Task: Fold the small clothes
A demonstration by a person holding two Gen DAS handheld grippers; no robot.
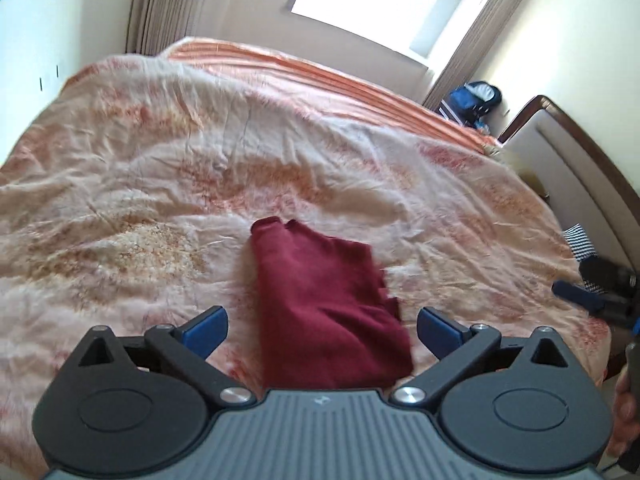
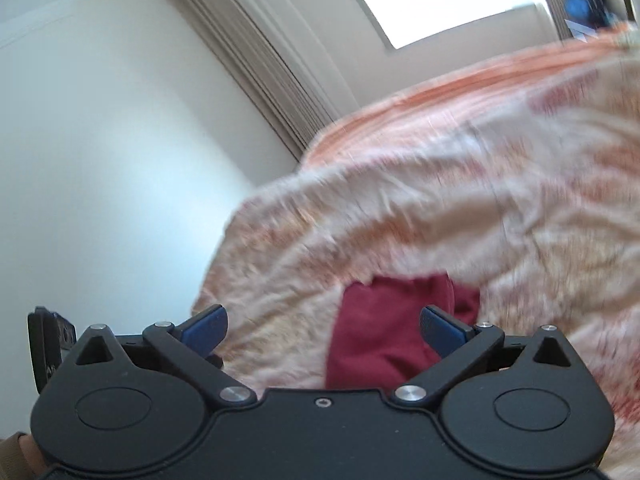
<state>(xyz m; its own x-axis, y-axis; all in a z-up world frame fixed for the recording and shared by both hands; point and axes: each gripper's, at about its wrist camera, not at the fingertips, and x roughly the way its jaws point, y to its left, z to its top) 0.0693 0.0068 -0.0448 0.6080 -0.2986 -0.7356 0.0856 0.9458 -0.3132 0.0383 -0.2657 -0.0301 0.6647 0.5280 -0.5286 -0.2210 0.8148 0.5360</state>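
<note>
A dark red garment (image 1: 324, 304) lies folded into a rough rectangle on the bed's peach patterned quilt (image 1: 200, 168). My left gripper (image 1: 322, 330) is open and empty, held above the garment's near end with a blue finger on each side. My right gripper (image 2: 323, 326) is also open and empty; in its blurred view the red garment (image 2: 384, 344) lies on the quilt (image 2: 460, 208) just ahead and to the right. The right gripper also shows at the right edge of the left wrist view (image 1: 600, 292).
An orange striped sheet (image 1: 320, 68) borders the quilt at the far side. A wooden-framed headboard (image 1: 580, 160) runs along the right. A blue bag (image 1: 474, 100) sits by the curtains under the bright window (image 1: 380, 4). A white wall (image 2: 100, 140) stands left of the bed.
</note>
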